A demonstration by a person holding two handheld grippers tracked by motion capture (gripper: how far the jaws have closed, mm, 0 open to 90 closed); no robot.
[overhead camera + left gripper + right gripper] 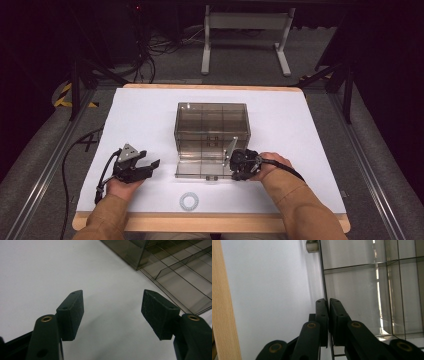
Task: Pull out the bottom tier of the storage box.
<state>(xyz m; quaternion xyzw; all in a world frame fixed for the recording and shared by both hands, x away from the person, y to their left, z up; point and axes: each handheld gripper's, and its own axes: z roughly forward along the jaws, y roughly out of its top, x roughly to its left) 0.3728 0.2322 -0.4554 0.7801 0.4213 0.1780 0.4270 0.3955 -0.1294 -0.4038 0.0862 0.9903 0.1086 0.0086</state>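
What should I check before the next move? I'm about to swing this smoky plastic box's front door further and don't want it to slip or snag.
1. Right gripper clamped on the door panel: ok, jaws pinch its thin edge.
2. Left gripper free: ok, jaws open over bare white table.
3. Box steadied by the other hand: not ok, left gripper sits apart from it.
4. Door's swing path clear: ok, the ring lies nearer the table's front edge, apart from the door.
5. Hinges sound: cannot tell.
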